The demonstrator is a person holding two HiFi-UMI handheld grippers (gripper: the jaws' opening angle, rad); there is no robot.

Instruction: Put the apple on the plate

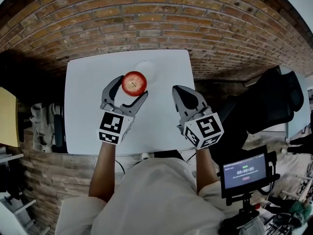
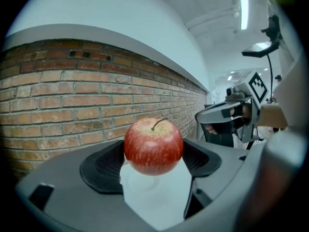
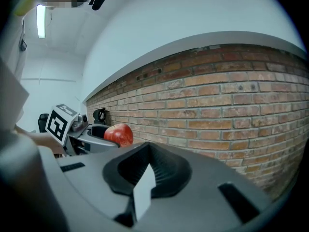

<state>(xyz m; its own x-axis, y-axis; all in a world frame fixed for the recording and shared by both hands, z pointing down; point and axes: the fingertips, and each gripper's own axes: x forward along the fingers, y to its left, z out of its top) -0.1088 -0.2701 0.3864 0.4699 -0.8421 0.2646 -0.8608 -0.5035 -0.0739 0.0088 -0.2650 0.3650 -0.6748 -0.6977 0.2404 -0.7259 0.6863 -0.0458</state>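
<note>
A red apple sits between the jaws of my left gripper, which is shut on it. In the left gripper view the apple is stem-up, held by the dark pads above the white table. A pale white plate lies just beyond the apple near the table's far edge; its faint rim shows under the apple. My right gripper hovers to the right of the apple with nothing in it, jaws together. From the right gripper view the apple shows off to the left.
The white table is small and stands against a brick wall. A black office chair is at the right. A small screen on a stand is at the lower right. Shelving stands at the left.
</note>
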